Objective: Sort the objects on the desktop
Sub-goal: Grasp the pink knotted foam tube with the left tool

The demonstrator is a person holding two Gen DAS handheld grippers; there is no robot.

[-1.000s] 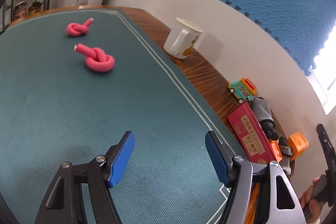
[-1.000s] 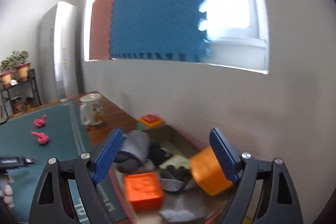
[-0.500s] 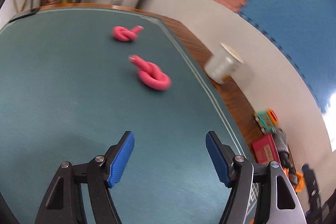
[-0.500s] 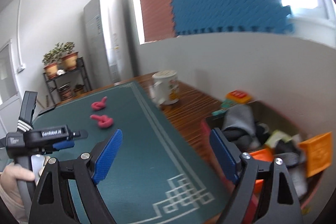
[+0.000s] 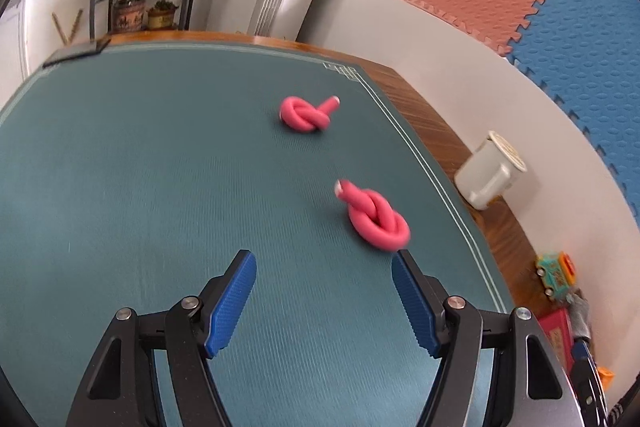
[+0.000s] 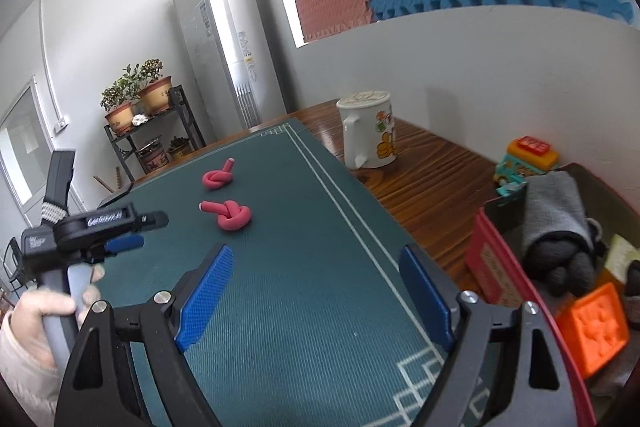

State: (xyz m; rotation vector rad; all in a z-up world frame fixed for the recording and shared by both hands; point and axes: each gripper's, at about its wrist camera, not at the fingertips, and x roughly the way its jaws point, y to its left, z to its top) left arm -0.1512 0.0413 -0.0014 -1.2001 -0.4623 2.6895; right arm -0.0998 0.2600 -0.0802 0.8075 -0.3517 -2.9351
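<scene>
Near knot: the near pink knot [image 5: 375,218] lies on the green mat [image 5: 140,167], just ahead of the left gripper's right finger and a little right of the gap between the fingers. Its free end points far-left, so its long axis runs from near-right to far-left. In the right wrist view it [image 6: 230,214] lies with its free end pointing left.
Far knot: the far pink knot [image 5: 307,114] lies farther out on the mat, well apart from the near one, its stub pointing right and slightly far.
Left gripper: the left gripper [image 5: 323,297] hangs over the mat with its blue pads spread wide and nothing between them. It also shows at the left of the right wrist view [image 6: 120,227].
Right gripper: the right gripper [image 6: 316,287] is spread wide and holds nothing, above the mat's right border.
Edges: the mat's white border line runs just right of the near knot, then a strip of wooden table [image 6: 432,179].
Open room: bare mat lies left of and before both knots.
Right side: a white mug [image 6: 370,135] stands on the wood; nearer are a toy bus [image 6: 524,163] and a red box [image 6: 516,291] holding an orange block [image 6: 592,331] and grey cloth [image 6: 556,211].
</scene>
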